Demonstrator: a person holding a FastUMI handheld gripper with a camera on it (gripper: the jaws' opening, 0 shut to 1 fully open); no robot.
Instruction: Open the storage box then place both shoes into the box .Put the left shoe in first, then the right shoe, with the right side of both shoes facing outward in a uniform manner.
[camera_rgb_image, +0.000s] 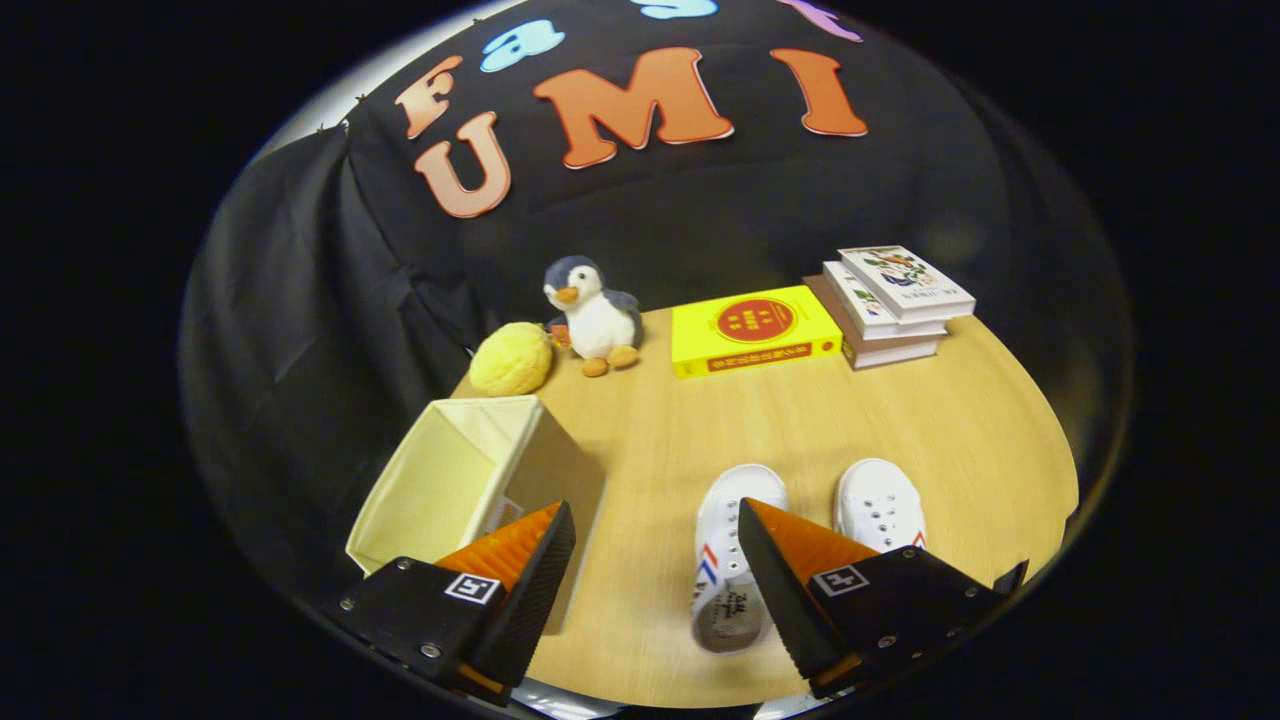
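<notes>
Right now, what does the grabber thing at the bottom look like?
The gripper has two wedge-shaped fingers with ribbed faces, standing open and apart. Each finger sits on a black block with small silver screws and a square black-and-white marker tag on top. No cable or sleeve can be seen.

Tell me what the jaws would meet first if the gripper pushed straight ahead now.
Probably bare table. The open gripper points between the storage box and the left shoe; depth is unclear.

Gripper (655, 520) fingers spread wide, empty
</notes>
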